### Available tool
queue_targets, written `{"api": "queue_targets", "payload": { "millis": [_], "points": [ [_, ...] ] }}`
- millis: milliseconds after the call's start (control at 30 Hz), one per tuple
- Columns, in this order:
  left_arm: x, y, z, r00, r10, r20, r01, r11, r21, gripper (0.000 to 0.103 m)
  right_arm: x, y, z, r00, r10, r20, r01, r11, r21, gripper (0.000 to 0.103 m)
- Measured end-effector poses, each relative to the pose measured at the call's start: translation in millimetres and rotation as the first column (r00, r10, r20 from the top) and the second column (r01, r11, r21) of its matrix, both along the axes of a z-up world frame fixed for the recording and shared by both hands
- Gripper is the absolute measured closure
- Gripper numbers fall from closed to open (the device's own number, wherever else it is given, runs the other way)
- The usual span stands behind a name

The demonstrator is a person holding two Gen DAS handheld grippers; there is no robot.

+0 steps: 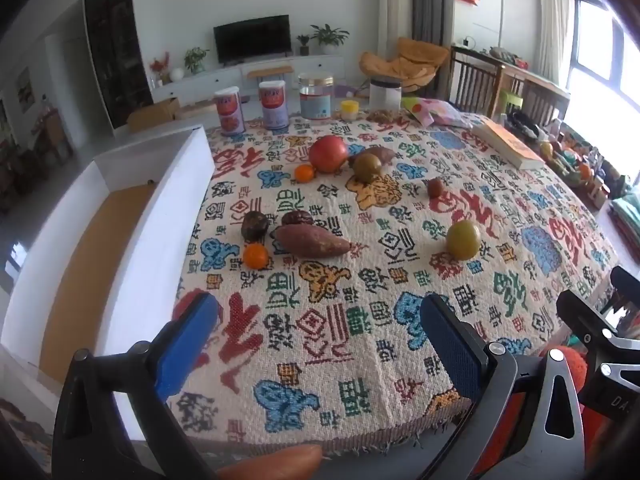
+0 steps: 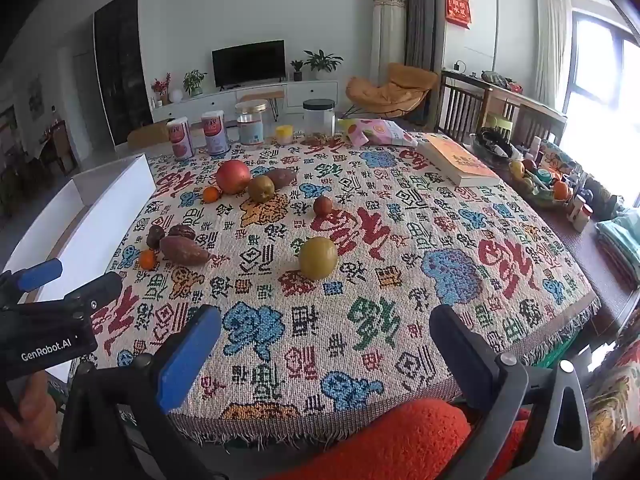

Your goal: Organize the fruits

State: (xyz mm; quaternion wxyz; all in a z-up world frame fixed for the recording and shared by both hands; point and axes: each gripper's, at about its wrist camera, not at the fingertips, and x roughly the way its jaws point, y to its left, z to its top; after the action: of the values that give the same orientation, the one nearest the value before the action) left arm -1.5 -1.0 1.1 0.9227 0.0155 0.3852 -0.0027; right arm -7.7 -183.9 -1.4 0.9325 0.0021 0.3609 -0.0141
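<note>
Both your grippers, left gripper (image 1: 320, 344) and right gripper (image 2: 326, 354), hover over the near edge of the tabletop (image 2: 400, 344), jaws wide apart and empty. The fruits lie ahead: the green fruit (image 2: 318, 258) sits nearest your right gripper, while the sweet potato (image 1: 312, 242), long axis left-to-right, lies ahead of your left.

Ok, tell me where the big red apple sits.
The red apple sits far left on the tablecloth, between a small orange and a green-brown pear.
</note>
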Motion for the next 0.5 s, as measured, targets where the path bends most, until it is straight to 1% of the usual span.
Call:
{"api": "queue_targets", "payload": {
  "millis": [33,67,100,133,167,267,300,500],
  "points": [
    [-1,-1,0,1.0,-0.002,0.005,0.002,1.0,0.003,0.001,0,0,0,1.0,0.0,0.001,0.0,1.0,0.002,0.0],
    [-4,-5,0,1.0,-0.005,0.01,0.005,1.0,0.023,0.001,0,-1,0,1.0,-0.001,0.001,0.001,1.0,0.002,0.0],
    [-2,-1,0,1.0,-0.011,0.001,0.011,1.0,0.006,0.001,0,-1,0,1.0,-0.001,0.0,0.001,1.0,0.002,0.0],
    [-1,-2,-1,1.0,-0.016,-0.002,0.016,1.0,0.011,0.001,0,0,0,1.0,0.0,-0.002,0.0,1.0,0.003,0.0],
    [-1,-8,1,1.0,-0.015,-0.005,0.015,0.999,0.031,0.001,-3,-5,-1,1.0,0.0,-0.004,0.0,1.0,0.005,0.0],
    [-1,-5,-3,1.0,-0.02,-0.022,0.02,1.0,0.013,0.001,0,-8,-3,1.0,-0.01,-0.011,0.01,1.0,0.009,0.0],
    [-1,-9,-4,0.999,-0.022,-0.027,0.022,0.999,0.023,0.001,0,-8,-2,1.0,-0.01,-0.014,0.01,1.0,0.011,0.0],
    [2,-12,-12,0.998,-0.022,-0.054,0.024,0.999,0.029,0.001,1,-10,-7,1.0,-0.023,-0.018,0.023,1.0,0.016,0.0]
  ]
}}
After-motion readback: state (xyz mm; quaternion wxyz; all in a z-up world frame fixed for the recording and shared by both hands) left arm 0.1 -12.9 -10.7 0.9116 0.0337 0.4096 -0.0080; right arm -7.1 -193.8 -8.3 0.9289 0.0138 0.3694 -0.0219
